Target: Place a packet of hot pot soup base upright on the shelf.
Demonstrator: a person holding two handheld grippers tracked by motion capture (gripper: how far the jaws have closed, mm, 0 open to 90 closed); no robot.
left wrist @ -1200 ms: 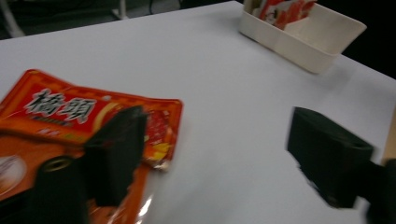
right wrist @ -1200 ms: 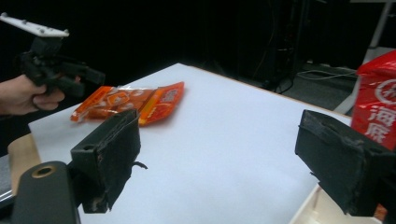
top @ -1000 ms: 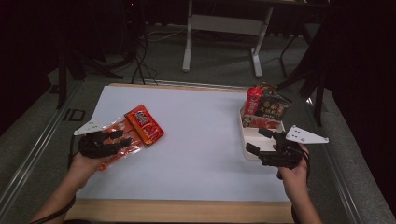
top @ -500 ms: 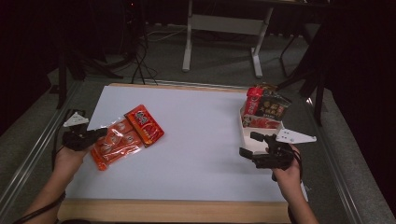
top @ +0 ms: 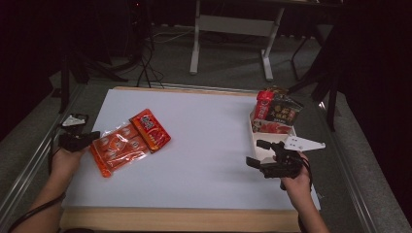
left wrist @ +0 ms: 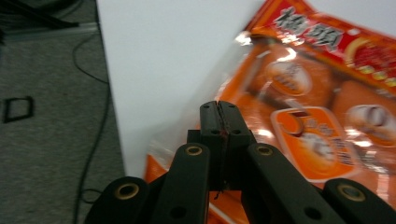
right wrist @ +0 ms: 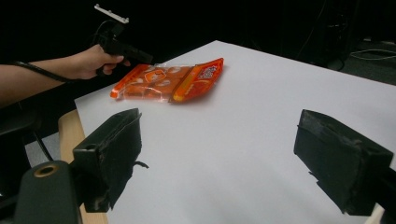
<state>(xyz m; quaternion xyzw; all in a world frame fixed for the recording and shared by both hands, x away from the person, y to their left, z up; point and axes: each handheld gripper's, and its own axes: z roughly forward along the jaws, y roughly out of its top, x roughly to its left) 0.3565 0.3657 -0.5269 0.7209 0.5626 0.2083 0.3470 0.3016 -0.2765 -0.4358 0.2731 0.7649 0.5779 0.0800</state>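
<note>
- Nearest the person, the right gripper (top: 262, 154) is hovering over bare white table (top: 204, 145) with its jaws spread wide and nothing between them, probably just waiting its turn.
- The left gripper (left wrist: 219, 119) is sitting at the table's left edge, jaws pressed together. They're reaching onto the edge of the orange snack packet (top: 116, 148), but I can't tell if they're actually pinching the film.
- A red packet (top: 150, 128) is lying against the orange one, overlapping it.
- Farther right, a white tray (top: 260, 145) is holding upright snack packs (top: 277, 114) at its far end, while its near end is looking empty.
</note>
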